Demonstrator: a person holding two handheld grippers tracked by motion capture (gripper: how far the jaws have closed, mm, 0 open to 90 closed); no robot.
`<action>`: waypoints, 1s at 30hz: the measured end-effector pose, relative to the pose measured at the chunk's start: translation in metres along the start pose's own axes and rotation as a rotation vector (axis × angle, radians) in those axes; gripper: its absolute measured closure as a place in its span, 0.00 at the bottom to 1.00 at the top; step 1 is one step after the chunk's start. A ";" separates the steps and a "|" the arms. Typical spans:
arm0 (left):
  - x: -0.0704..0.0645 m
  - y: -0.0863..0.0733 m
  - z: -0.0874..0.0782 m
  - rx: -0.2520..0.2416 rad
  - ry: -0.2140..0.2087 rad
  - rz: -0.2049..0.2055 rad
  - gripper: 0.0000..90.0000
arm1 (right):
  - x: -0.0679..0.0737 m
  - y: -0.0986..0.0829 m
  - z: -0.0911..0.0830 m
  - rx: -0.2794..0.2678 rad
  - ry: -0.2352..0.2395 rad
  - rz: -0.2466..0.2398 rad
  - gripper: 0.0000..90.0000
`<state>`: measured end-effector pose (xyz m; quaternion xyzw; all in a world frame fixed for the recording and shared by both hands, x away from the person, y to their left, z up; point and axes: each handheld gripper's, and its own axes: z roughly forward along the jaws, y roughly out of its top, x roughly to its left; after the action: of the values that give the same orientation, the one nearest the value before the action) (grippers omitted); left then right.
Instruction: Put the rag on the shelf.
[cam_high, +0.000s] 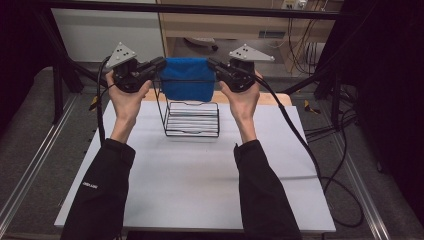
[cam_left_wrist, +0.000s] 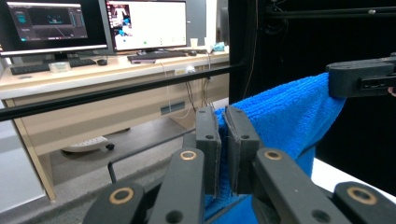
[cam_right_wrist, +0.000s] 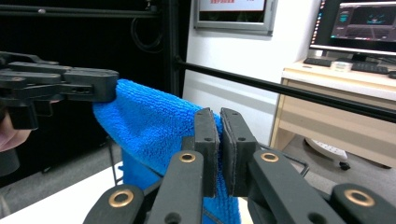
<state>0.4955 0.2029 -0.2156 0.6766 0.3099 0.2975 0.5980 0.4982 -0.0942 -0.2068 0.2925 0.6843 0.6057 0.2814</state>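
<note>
A blue towel (cam_high: 187, 77) hangs stretched between my two grippers, above a black wire basket (cam_high: 192, 118) on the white table (cam_high: 200, 175). My left gripper (cam_high: 159, 64) is shut on the towel's left top corner, and my right gripper (cam_high: 212, 63) is shut on its right top corner. In the left gripper view the jaws pinch the blue towel (cam_left_wrist: 280, 116) at my left gripper (cam_left_wrist: 223, 116), with the other gripper's jaw at the far corner. In the right gripper view my right gripper (cam_right_wrist: 219, 119) clamps the blue towel (cam_right_wrist: 149, 126).
A black frame bar (cam_high: 190, 9) crosses the back above the table. Cables (cam_high: 300, 135) trail off the right side. A wooden desk (cam_left_wrist: 93, 74) with monitors stands beyond the table. A grey floor and metal rails flank both sides.
</note>
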 end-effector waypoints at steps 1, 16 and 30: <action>0.000 -0.001 -0.001 0.004 -0.003 -0.001 0.94 | 0.002 0.000 -0.001 0.004 0.002 -0.004 0.96; -0.008 -0.019 -0.006 0.103 -0.023 -0.011 0.93 | 0.004 -0.024 -0.010 0.096 0.059 0.042 0.95; -0.011 -0.038 -0.010 0.196 -0.038 -0.011 0.91 | 0.004 -0.039 -0.009 0.148 0.102 0.025 0.94</action>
<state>0.4787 0.2038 -0.2529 0.7356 0.3298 0.2498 0.5365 0.4864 -0.1008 -0.2446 0.2899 0.7368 0.5711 0.2165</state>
